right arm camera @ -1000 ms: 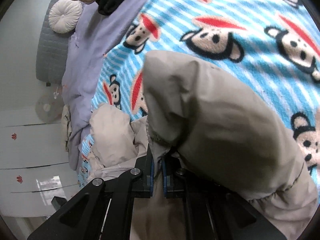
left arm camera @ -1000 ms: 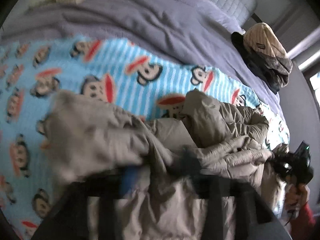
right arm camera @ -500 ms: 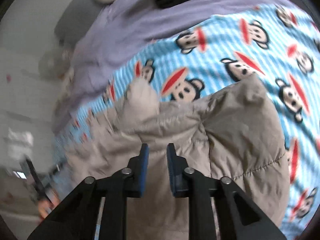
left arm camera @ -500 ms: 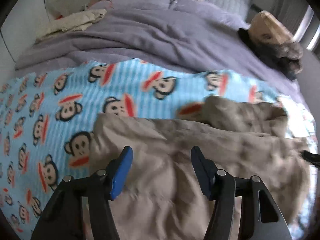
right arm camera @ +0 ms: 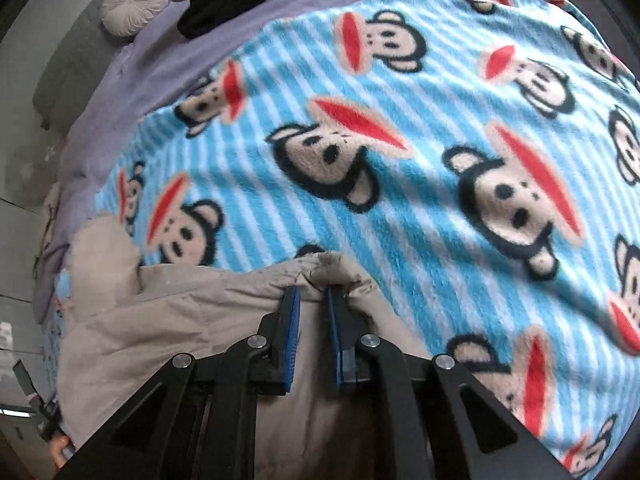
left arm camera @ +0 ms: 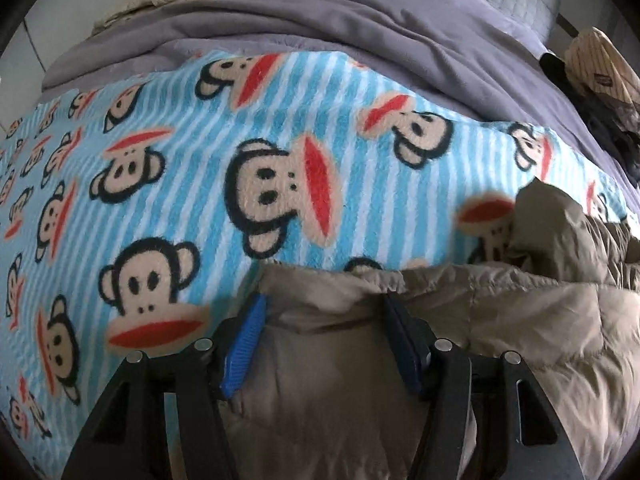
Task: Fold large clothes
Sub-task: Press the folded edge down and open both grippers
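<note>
I have the right tongs (right arm camera: 314, 294) closing on the jacket (right arm camera: 168, 320) hem; left tongs (left arm camera: 324, 312) apart, straddling it. Grip both corners level before folding.

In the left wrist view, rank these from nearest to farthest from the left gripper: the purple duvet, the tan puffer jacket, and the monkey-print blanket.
1. tan puffer jacket: between the fingers of the left gripper.
2. monkey-print blanket: just beyond the jacket's edge, spread across the middle.
3. purple duvet: past the blanket, along the top.

Beige jacket (left arm camera: 440, 360) now down flat on blanket (left arm camera: 280, 160), no longer bunched aloft.
</note>
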{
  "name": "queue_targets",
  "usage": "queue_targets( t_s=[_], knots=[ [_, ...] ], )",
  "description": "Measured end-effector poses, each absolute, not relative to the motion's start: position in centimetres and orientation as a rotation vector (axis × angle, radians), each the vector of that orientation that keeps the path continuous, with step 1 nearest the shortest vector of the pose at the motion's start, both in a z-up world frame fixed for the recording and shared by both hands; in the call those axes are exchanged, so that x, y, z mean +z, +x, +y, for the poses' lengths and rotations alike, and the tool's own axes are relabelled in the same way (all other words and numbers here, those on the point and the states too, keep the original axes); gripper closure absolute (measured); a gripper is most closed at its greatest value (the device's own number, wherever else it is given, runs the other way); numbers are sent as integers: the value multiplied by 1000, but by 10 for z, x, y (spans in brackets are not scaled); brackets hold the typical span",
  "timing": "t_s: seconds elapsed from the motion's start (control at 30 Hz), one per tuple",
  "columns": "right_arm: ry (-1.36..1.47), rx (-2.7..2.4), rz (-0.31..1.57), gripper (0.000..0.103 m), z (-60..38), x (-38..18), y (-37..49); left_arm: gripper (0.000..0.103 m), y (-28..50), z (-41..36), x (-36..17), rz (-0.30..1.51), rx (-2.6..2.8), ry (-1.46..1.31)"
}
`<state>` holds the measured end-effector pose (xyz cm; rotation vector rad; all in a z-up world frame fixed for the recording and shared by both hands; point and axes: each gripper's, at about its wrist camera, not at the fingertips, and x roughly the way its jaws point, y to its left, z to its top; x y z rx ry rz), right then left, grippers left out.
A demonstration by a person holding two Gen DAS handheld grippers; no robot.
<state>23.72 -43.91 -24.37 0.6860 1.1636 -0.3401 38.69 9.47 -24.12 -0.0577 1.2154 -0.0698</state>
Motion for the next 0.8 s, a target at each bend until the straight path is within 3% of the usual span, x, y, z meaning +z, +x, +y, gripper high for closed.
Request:
queue_targets(
  t_s=[0.2,0.37,0.5,0.7,0.8],
  knots=[
    [694,-363,1186,90,-440,-237,244,40,386,119,-220,1203,8,-61],
    [631,-379,1162,84,-432,-209,239,40,369,144,-195,1199,15,-51],
    [593,-353,1125,65,-419,-184,220,40,349,147,-182,1214,-5,-20],
    [611,-311,1095,62,-393,-155,177,40,298,131,-167,1236,-53,15],
    [633,-289,1093,56,-378,-147,155,40,274,125,-161,1249,-80,-2]
  ],
)
